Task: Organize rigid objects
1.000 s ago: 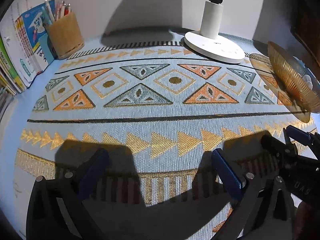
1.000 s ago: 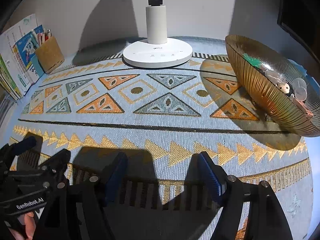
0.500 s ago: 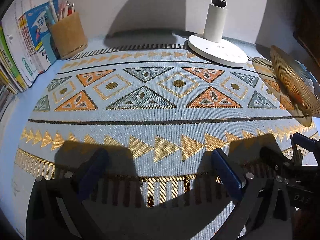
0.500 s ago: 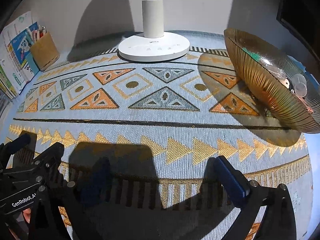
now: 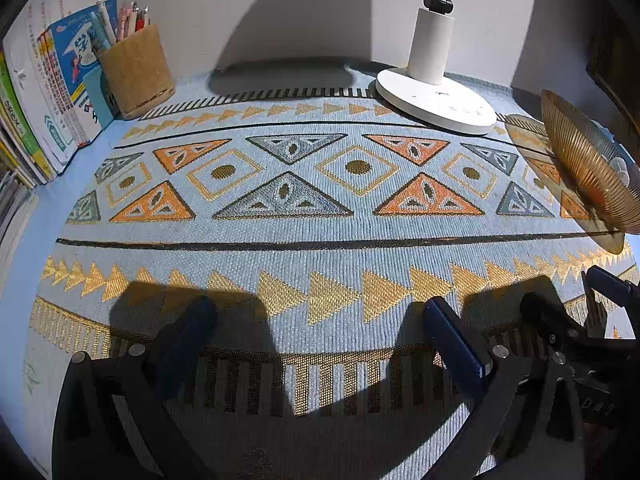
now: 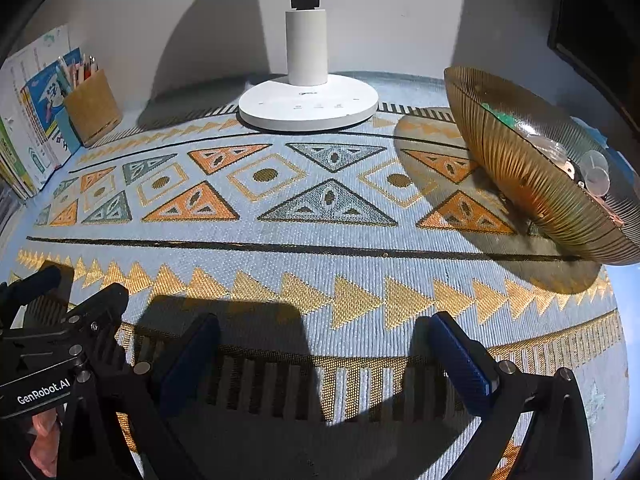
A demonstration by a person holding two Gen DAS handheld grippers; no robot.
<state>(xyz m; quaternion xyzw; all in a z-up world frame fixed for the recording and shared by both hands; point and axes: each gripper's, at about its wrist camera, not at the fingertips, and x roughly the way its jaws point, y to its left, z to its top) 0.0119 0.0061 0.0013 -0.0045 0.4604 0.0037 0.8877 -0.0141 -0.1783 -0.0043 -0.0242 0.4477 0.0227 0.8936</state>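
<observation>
Both grippers — left [image 5: 316, 332], right [image 6: 324, 340] — agape, empty; amber bowl [image 6: 532, 184] well right.

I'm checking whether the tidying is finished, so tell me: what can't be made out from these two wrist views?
- Contents of the amber bowl: right wrist view shows only a few clear and green bits over the rim; the wall hides the rest. In the left wrist view the frame edge cuts it.
- Lamp: head cut off by the top edge in both views.
- Pens in the cork holder: too small to count.
- Books: cropped at the left edge.
</observation>
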